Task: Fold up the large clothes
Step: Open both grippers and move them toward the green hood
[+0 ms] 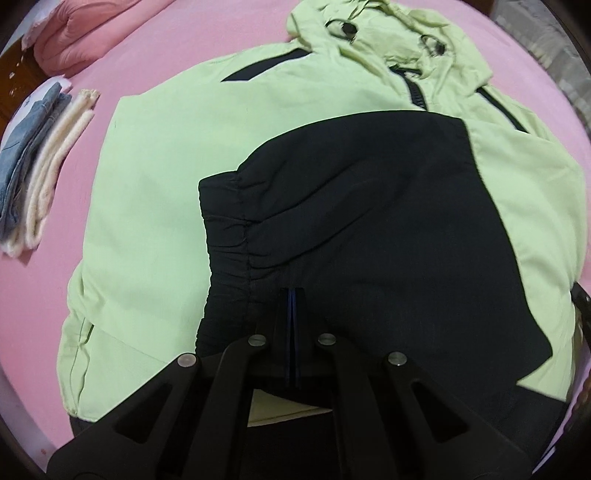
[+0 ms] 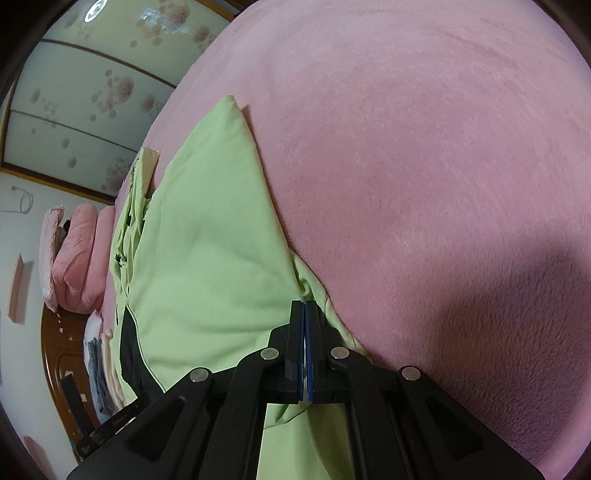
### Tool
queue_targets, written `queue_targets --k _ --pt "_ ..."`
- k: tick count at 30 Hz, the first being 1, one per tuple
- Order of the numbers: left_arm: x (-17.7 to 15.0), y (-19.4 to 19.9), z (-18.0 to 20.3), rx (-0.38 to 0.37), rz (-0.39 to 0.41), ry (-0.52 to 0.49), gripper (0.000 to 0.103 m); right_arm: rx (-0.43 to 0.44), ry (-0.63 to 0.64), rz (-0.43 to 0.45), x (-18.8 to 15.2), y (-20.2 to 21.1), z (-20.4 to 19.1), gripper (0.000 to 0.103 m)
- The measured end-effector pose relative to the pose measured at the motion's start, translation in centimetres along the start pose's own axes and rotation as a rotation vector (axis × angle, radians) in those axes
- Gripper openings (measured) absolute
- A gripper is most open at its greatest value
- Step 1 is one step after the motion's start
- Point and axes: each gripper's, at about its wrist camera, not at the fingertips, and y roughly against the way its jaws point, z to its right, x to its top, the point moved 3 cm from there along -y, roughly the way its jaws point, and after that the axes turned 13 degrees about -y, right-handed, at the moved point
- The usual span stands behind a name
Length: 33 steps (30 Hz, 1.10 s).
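A light green hooded jacket (image 1: 155,177) lies spread on the pink bed (image 1: 207,33), hood at the top. Its black sleeve (image 1: 369,206) is folded across the body, with the gathered cuff at the left. My left gripper (image 1: 293,291) points down onto the sleeve beside the cuff. Its jaws are shut, and the black cloth puckers at the tips. In the right wrist view the jacket (image 2: 207,258) runs up the left side. My right gripper (image 2: 304,303) is shut at the jacket's right edge, where the green cloth bunches against the tips.
A folded pile of denim and cream clothes (image 1: 37,166) sits on the bed's left side. A pink quilt (image 1: 81,33) lies rolled at the head. Bare pink bed cover (image 2: 424,166) stretches to the right of the jacket. A wooden headboard (image 2: 59,350) and flowered wardrobe doors (image 2: 92,110) stand behind.
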Motion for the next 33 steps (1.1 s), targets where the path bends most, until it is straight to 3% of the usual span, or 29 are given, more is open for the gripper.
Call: queue_targets --k 3,5,8,9,10,11,12,13,14,17,21,25,28,31,33 --pt "-0.8 0.9 -0.7 -0.078 0.025 -0.022 0.001 -0.027 -0.018 0.015 -0.5 -0.9 -1.3 0.000" --pt "-0.9 1.6 -1.8 -0.161 -0.003 -0.045 0.001 -0.068 -0.038 0.010 -0.5 -1.4 -2.6 0.000" --pt "-0.2 2.6 -4.3 -0.268 -0.068 -0.097 0.001 -0.244 0.038 -0.066 0.1 -2.2 -6.0 0.003" --pt "0.2 3.1 -5.2 -0.271 -0.083 -0.117 0.010 -0.336 0.102 -0.115 0.5 -2.5 -7.7 0.008" --pt "0.8 3.8 -6.0 -0.254 -0.092 -0.145 0.034 -0.387 0.148 -0.146 0.8 -2.7 -9.0 0.024" --pt "1.7 4.7 -7.4 -0.228 -0.086 -0.176 0.049 -0.421 0.197 -0.162 1.1 -2.7 -10.7 0.036" --pt "2.8 5.5 -9.1 -0.206 -0.065 -0.200 0.065 -0.433 0.250 -0.165 1.6 -2.3 -12.5 0.065" --pt "4.4 6.8 -10.9 -0.186 -0.034 -0.228 0.067 -0.428 0.310 -0.155 2.4 -1.7 -15.3 0.086" --pt "5.6 7.6 -11.8 -0.175 -0.024 -0.251 0.067 -0.421 0.332 -0.150 2.8 -1.3 -16.9 0.088" --pt "11.6 9.9 -15.9 -0.155 -0.034 -0.317 0.067 -0.364 0.340 -0.160 5.5 -0.6 -24.1 0.088" --pt "19.9 11.8 -19.5 -0.181 -0.042 -0.260 0.068 -0.234 0.230 -0.094 10.1 0.5 -33.6 0.090" --pt "28.7 13.0 -20.3 -0.243 -0.042 -0.206 0.074 -0.187 0.233 -0.075 14.1 0.1 -42.5 0.091" --pt "34.3 13.0 -19.7 -0.199 -0.007 -0.185 0.074 -0.098 0.253 -0.131 15.8 -1.1 -47.6 0.094" --pt "38.3 13.0 -19.0 -0.323 0.109 -0.077 0.077 -0.006 0.294 -0.249 16.6 -3.9 -51.2 0.099" --pt "40.2 11.6 -18.6 -0.446 0.183 0.022 0.080 0.046 0.328 -0.277 16.9 -5.7 -52.1 0.099"
